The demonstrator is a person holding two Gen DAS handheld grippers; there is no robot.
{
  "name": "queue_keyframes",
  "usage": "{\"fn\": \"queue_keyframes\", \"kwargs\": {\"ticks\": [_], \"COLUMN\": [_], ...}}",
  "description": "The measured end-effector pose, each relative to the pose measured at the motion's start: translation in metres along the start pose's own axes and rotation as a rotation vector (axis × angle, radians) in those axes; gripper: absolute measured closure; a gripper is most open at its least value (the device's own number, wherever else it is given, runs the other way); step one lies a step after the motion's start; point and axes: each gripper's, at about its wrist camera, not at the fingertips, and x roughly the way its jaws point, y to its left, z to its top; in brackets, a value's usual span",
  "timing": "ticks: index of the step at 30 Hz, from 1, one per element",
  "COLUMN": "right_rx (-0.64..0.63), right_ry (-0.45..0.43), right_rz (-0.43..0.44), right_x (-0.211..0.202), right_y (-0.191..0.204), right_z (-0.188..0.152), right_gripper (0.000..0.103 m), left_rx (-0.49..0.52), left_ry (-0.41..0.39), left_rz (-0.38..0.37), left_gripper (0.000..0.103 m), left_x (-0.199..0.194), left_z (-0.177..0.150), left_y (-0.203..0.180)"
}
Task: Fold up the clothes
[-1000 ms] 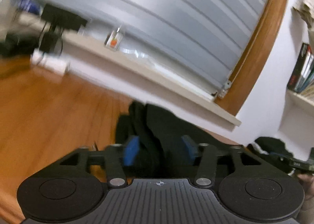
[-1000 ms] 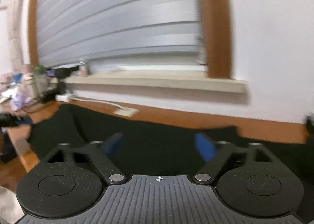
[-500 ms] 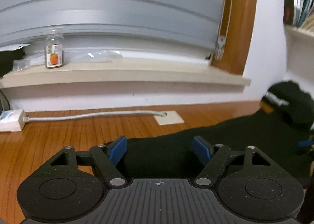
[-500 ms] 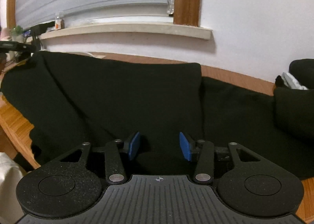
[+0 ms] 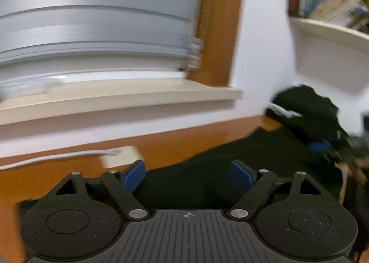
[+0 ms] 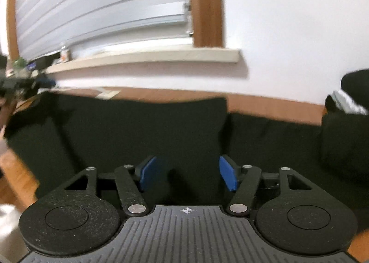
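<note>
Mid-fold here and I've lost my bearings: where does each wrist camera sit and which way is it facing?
Left wrist: rides the left gripper, jaws open, over the black garment; faces the windowsill and shelf; a hand shows at far right.
Right wrist: rides the right gripper, jaws open, above the garment spread on the wooden table; faces the sill and wall.
Shared: garment, sill, blinds, dark pile.
</note>
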Motion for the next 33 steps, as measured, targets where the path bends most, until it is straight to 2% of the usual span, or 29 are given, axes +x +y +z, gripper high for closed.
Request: {"fn": "queue_keyframes", "kwargs": {"ticks": [4, 8, 9, 10, 11, 14, 15, 16, 17, 18, 20, 21, 24, 26, 29, 32, 33], "right_rx": [0.047, 0.106, 0.118, 0.128, 0.138, 0.169, 0.171, 0.170, 0.183, 0.212, 0.208, 0.189, 0.121, 0.050, -0.031, -0.071, -0.090], "right_ry": [0.082, 0.147, 0.138, 0.120, 0.102, 0.047, 0.026, 0.003, 0.012, 0.030, 0.010, 0.003, -0.005, 0.025, 0.067, 0.085, 0.092], "right_rz": [0.008, 0.026, 0.021, 0.010, 0.000, -0.031, -0.084, -0.157, -0.166, -0.138, -0.121, -0.115, -0.046, 0.006, 0.081, 0.120, 0.121], "right_x": [0.056, 0.103, 0.106, 0.106, 0.107, 0.108, 0.108, 0.107, 0.108, 0.107, 0.093, 0.085, 0.058, 0.041, 0.019, -0.002, -0.006], "right_y": [-0.026, -0.043, -0.046, -0.048, -0.051, -0.059, -0.061, -0.064, -0.069, -0.075, -0.075, -0.071, -0.049, -0.025, 0.006, 0.031, 0.038], "right_z": [0.040, 0.059, 0.060, 0.060, 0.060, 0.061, 0.061, 0.060, 0.059, 0.058, 0.056, 0.056, 0.051, 0.042, 0.024, -0.001, -0.008], "right_gripper": [0.043, 0.043, 0.047, 0.057, 0.095, 0.100, 0.102, 0.102, 0.097, 0.094, 0.089, 0.080, 0.066, 0.063, 0.062, 0.061, 0.057], "left_rx": [0.067, 0.117, 0.109, 0.098, 0.087, 0.063, 0.059, 0.055, 0.052, 0.052, 0.068, 0.083, 0.116, 0.092, 0.072, 0.075, 0.077], "left_ry": [0.020, 0.062, 0.065, 0.067, 0.068, 0.059, 0.061, 0.063, 0.064, 0.058, 0.034, 0.021, 0.032, 0.053, 0.105, 0.162, 0.171], "left_rz": [-0.082, -0.077, -0.078, -0.084, -0.089, -0.081, -0.080, -0.078, -0.075, -0.070, -0.046, -0.028, 0.041, 0.050, 0.050, 0.057, 0.056], "left_gripper": [0.019, 0.019, 0.019, 0.019, 0.019, 0.019, 0.019, 0.019, 0.019, 0.019, 0.019, 0.018, 0.016, 0.016, 0.016, 0.015, 0.015], "left_x": [0.040, 0.061, 0.062, 0.063, 0.063, 0.059, 0.059, 0.059, 0.059, 0.057, 0.050, 0.047, 0.040, 0.041, 0.050, 0.062, 0.062], "left_z": [-0.006, -0.016, -0.018, -0.019, -0.020, -0.021, -0.021, -0.021, -0.020, -0.019, -0.016, -0.014, -0.008, -0.006, -0.007, -0.014, -0.016], "left_y": [-0.027, -0.036, -0.034, -0.032, -0.029, -0.021, -0.020, -0.018, -0.017, -0.016, -0.015, -0.014, -0.003, 0.010, 0.019, 0.022, 0.022]}}
